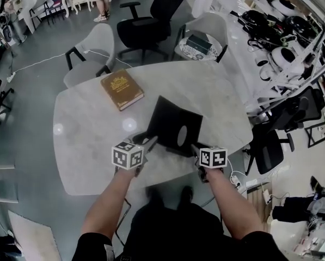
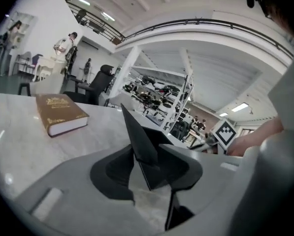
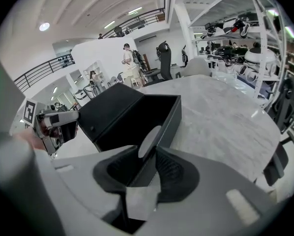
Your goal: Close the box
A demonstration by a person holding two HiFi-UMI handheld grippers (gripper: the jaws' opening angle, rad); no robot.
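Note:
A black box [image 1: 176, 140] stands on the marble table near its front edge, its lid [image 1: 170, 118] raised at a slant over it. In the left gripper view a pointed corner of the lid [image 2: 143, 149] fills the gap between the jaws, and my left gripper [image 1: 149, 143] is shut on it. My right gripper [image 1: 197, 149] is shut on the box's thin side wall [image 3: 167, 122], just behind a pale oval cut-out [image 3: 149, 141]. The right gripper view shows the dark inside of the box [image 3: 137, 124] and the lid [image 3: 112, 109] leaning away to the left.
A brown book [image 1: 122, 89] with gold print lies flat on the table [image 1: 86, 140] beyond the box to the left. Grey and black chairs [image 1: 91, 50] stand round the far side. Shelves of gear [image 1: 282, 31] fill the right. The table's front edge is just under my hands.

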